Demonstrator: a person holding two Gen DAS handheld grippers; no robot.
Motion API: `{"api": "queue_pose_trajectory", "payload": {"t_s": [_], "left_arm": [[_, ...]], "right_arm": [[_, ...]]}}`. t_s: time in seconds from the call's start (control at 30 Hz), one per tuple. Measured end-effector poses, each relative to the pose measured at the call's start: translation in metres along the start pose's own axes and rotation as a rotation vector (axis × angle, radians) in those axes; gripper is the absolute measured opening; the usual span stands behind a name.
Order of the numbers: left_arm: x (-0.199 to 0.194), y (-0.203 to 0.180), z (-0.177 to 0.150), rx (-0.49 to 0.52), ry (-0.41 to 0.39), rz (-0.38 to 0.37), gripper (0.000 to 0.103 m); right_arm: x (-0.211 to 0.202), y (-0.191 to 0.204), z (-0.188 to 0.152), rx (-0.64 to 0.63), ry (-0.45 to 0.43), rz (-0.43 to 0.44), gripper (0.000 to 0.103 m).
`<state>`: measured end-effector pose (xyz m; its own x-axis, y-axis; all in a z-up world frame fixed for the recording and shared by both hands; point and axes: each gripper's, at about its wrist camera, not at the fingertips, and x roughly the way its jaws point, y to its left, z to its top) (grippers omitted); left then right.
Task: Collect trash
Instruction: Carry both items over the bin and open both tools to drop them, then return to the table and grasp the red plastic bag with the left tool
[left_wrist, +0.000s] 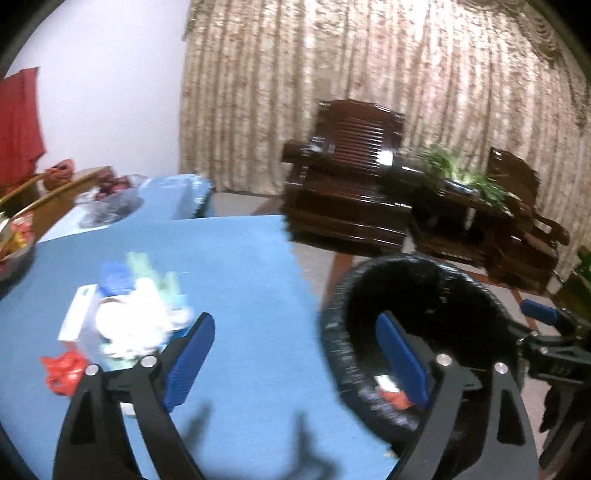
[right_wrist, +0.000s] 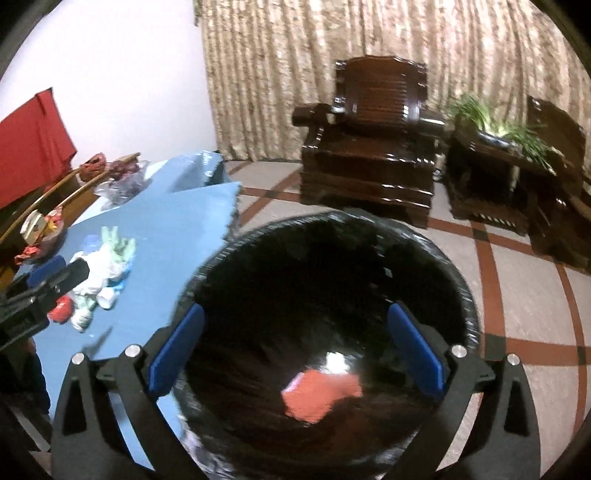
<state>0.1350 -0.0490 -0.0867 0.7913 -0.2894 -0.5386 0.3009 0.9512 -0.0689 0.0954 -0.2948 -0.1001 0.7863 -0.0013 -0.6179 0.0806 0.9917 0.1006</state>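
Both grippers, left (left_wrist: 291, 365) and right (right_wrist: 295, 354), stood wide, empty, over round black-bagged bin (right_wrist: 469, 306). Best next: left swings to white crumpled-paper pile (left_wrist: 136, 325) on blue-clothed table (left_wrist: 240, 258), pinches low.

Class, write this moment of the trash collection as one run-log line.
left gripper: open, empty | right gripper: open, empty, over bin | red scrap: in bin | trash pile: on table

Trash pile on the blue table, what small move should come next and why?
Probably swing the left hand-held gripper, open and empty, toward the trash pile on the blue table. An orange-red piece already lies in the black-lined bin, and the pile remains uncollected.
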Motion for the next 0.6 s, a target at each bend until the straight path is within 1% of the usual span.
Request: {"api": "queue_pose_trajectory", "payload": {"t_s": [0.2, 0.5, 0.6], "left_arm": [[-0.023, 0.055, -0.006, -0.059, -0.012, 0.115, 0.091], [-0.056, 0.124, -0.024, -0.12, -0.024, 0.261, 0.091], [-0.063, 0.147, -0.033, -0.139, -0.017, 0.308, 0.091]], "right_arm": [[0.003, 0.048, 0.011, -0.037, -0.035, 0.056, 0.098], [0.017, 0.116, 0.014, -0.116, -0.043, 0.144, 0.098], [0.025, 0.145, 0.012, -0.16, -0.042, 0.176, 0.098]]}}
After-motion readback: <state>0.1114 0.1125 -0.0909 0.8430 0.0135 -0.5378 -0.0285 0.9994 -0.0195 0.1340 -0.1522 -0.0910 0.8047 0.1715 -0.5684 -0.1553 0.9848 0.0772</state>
